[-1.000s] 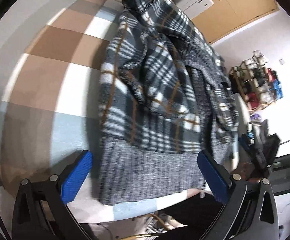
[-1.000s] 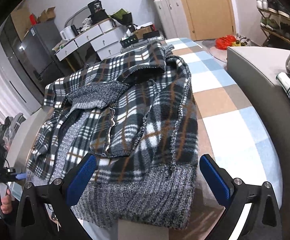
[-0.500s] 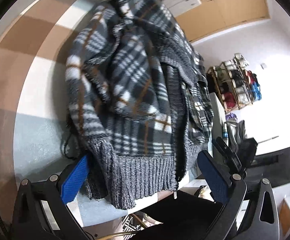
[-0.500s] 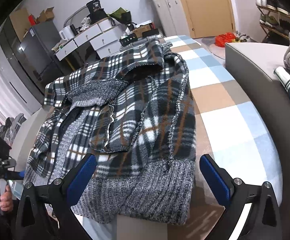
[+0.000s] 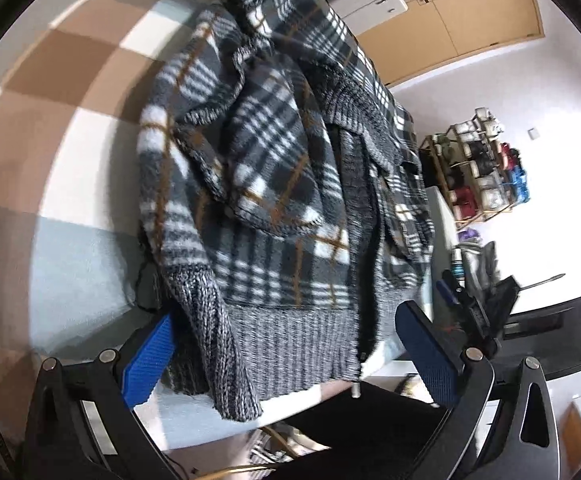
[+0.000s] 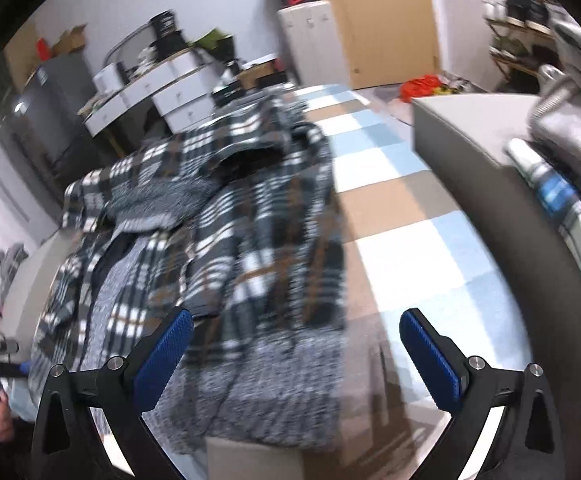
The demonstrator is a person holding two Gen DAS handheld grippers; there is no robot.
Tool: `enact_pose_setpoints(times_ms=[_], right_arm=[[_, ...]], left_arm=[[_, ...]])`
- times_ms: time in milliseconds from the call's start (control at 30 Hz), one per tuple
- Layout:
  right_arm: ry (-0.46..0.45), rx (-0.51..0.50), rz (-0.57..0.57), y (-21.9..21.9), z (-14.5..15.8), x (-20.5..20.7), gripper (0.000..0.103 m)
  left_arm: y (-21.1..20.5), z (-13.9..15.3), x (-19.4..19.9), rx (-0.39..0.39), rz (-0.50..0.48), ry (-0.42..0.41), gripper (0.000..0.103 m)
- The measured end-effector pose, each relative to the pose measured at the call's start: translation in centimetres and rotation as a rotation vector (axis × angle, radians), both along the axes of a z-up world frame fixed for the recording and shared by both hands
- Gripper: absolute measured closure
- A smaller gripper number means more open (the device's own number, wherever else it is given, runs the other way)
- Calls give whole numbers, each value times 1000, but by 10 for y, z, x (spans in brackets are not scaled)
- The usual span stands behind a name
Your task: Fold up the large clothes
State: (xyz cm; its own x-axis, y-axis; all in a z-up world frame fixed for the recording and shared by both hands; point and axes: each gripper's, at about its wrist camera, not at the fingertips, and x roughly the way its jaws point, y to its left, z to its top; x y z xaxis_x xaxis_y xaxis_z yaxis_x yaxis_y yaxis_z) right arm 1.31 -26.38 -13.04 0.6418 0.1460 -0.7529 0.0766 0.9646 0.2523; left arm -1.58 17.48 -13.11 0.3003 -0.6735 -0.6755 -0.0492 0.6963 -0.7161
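I see a surface covered by a checked cloth [image 5: 70,128] in brown, white and light blue squares. On it lies one crumpled plaid jacket [image 5: 274,184], its grey knitted hem [image 6: 274,380] reaching the near edge.

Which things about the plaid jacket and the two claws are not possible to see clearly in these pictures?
- Right wrist view: plaid jacket is motion-blurred, so its folds are unclear.
- Left wrist view: knit hem hangs over the table edge; the part beneath is hidden.
- Left claw: contact with the hem is uncertain.
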Motion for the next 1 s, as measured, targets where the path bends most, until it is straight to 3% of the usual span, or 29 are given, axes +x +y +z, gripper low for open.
enact_pose_setpoints(times_ms=[200,333,500,667,767,833,933,1000], right_arm=[[40,204,-52,-35,-9,0,0],[101,406,-16,-42,-25,6,0],[105,402,59,-25,-27,10,0],[134,509,162,-7,-30,14,1],[96,622,189,-10,-26,12,15],[61,657,196,-13,-21,11,16],[60,607,188,-10,-19,11,16],[90,515,163,-4,-21,12,27]], left_arm=[[5,4,-2,-17,-23,-21,2],[-1,8,-2,-21,-41,-42,2],[7,3,-1,-68,-1,-18,2],[10,1,0,-67,15,4,2],[7,3,-1,-40,0,-10,2],[5,3,-1,-33,3,-9,2],[9,1,-1,-32,27,2,2],[11,0,-3,-17,42,9,2]])
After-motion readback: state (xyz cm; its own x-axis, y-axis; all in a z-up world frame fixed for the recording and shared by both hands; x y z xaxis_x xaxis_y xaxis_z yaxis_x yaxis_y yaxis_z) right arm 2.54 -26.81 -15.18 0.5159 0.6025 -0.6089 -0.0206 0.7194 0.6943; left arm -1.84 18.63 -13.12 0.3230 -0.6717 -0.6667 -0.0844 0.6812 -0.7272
